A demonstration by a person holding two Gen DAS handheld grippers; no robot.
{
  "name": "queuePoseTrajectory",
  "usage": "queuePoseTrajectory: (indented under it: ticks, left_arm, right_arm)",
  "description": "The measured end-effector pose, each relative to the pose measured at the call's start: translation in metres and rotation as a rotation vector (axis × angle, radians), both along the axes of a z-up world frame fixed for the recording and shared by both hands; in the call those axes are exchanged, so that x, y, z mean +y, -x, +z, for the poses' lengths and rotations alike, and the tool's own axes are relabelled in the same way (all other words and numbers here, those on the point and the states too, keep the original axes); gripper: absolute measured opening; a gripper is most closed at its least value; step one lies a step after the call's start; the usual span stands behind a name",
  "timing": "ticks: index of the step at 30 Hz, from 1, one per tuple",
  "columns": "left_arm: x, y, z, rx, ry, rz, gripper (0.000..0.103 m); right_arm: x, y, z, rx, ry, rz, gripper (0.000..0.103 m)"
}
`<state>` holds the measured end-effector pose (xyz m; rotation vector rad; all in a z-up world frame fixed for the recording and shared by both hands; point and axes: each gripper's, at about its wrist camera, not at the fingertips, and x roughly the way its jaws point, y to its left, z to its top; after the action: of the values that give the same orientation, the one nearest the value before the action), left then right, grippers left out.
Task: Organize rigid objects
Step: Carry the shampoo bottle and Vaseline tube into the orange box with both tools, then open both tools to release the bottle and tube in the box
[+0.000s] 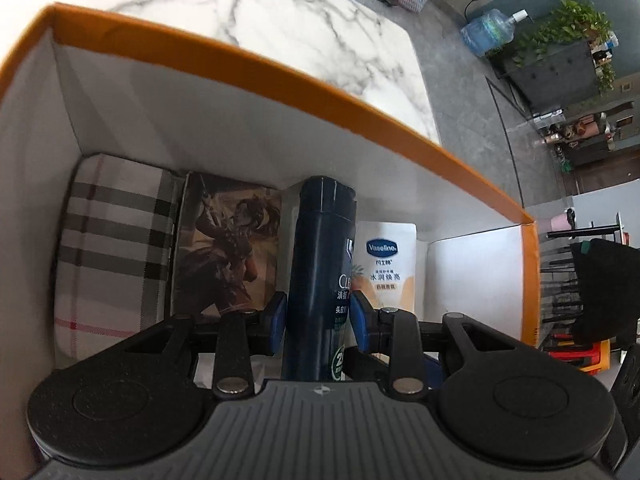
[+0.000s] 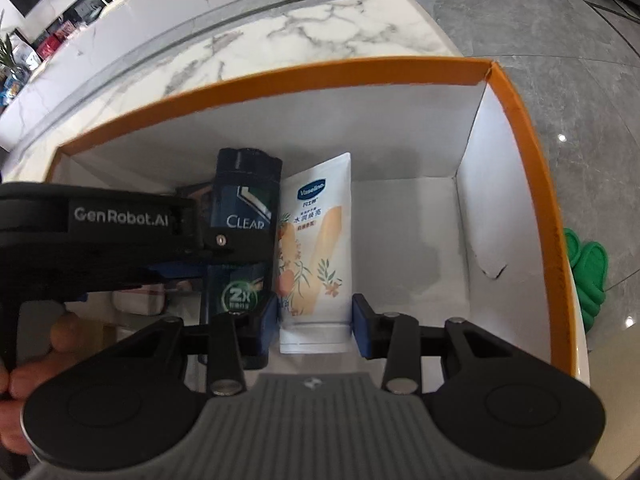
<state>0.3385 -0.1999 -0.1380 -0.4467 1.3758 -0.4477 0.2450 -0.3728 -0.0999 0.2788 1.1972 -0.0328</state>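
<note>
**Bottle and tube held in box**

Box (image 1: 280,92) with orange rim and white inner walls stands on the marble bench (image 1: 280,20), filling most of both views. Left tool (image 1: 319,326) at lower centre of its frame has its blue pads closed partway on the dark blue bottle (image 1: 320,248), one pad on each side of its lower body; the bottle's cap points toward the far wall. Right tool (image 2: 315,328) at lower centre of its frame grips the white tube (image 2: 316,240) near its crimped end, pads pressing both edges. Bottle and tube lie side by side inside the box, just beside each other. Left of the bottle, in the left wrist view, sit a picture card box (image 1: 228,248) and a plaid case (image 1: 112,248), touching, against the left wall. Right part of the box floor is bare. A hand (image 2: 24,380) shows at the lower left edge of the right wrist view.
</note>
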Motion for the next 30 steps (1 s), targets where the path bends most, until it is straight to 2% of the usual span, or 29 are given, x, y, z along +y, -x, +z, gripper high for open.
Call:
queuePoseTrajectory:
  ticks: [8, 10, 14, 15, 17, 21, 23, 30]
  left_arm:
    - [0.002, 0.008, 0.000, -0.021, -0.012, -0.011, 0.038]
    - [0.003, 0.011, 0.005, -0.037, -0.020, -0.012, 0.038]
    - [0.006, 0.018, 0.018, -0.072, -0.053, -0.042, 0.038]
    - [0.008, 0.021, 0.020, -0.081, -0.062, -0.049, 0.038]
    - [0.008, 0.025, 0.024, -0.096, -0.089, -0.065, 0.029]
    - [0.011, 0.033, 0.028, -0.110, -0.108, -0.077, 0.025]
    - [0.012, 0.036, 0.028, -0.102, -0.117, -0.077, 0.022]
    - [0.017, 0.037, 0.025, -0.096, -0.104, -0.077, 0.022]
  right_arm:
    - [-0.003, -0.004, -0.008, 0.024, 0.014, 0.004, 0.042]
    - [-0.003, -0.003, -0.006, 0.017, 0.023, 0.007, 0.049]
    - [-0.004, -0.001, -0.004, 0.019, 0.050, 0.022, 0.050]
    - [-0.005, -0.001, -0.002, 0.016, 0.048, 0.022, 0.049]
    - [-0.007, 0.000, -0.001, 0.015, 0.044, 0.026, 0.049]
    - [-0.009, 0.000, -0.004, 0.039, 0.027, 0.031, 0.048]
    - [-0.010, -0.005, -0.008, 0.056, 0.013, 0.037, 0.044]
    - [0.003, -0.019, -0.012, 0.058, 0.060, 0.171, 0.043]
